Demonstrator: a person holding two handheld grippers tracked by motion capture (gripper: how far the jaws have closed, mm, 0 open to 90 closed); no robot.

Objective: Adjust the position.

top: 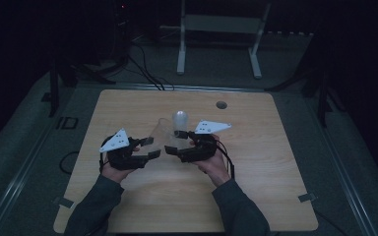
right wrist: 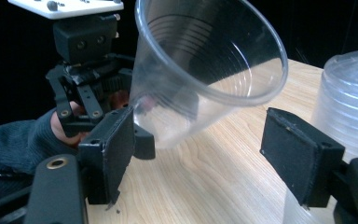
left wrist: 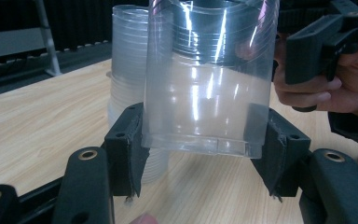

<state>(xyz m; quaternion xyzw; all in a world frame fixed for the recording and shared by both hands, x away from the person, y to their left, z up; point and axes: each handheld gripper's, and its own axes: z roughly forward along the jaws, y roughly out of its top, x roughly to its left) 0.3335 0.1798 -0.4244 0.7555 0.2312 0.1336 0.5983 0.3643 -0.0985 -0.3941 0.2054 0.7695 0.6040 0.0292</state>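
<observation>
Room: dark all round, a pale wooden worktop [top: 256, 162] lit in the middle
Forearms: two dark sleeves come in from the near edge, each hand holding a gripper
Left gripper [top: 145, 148]: its jaws are clenched on the base end of a clear plastic cup [top: 161, 132], one pad on each side of the wall; the left gripper view has the cup [left wrist: 209, 88] squeezed between both pads, bottom rim toward the camera
Cup: held tilted above the worktop, between the two grippers, mouth turned toward the right gripper; in the right gripper view its open rim [right wrist: 209, 56] faces the lens
Right gripper [top: 176, 142]: jaws released, standing apart just beside the cup's mouth, pads not pressing on it
Stack of cups [top: 179, 122]: clear, nested upside down on the worktop just behind the held cup
Far side: a round hole [top: 221, 104] in the worktop, then a white frame [top: 221, 29] on the floor beyond, with black cables
</observation>
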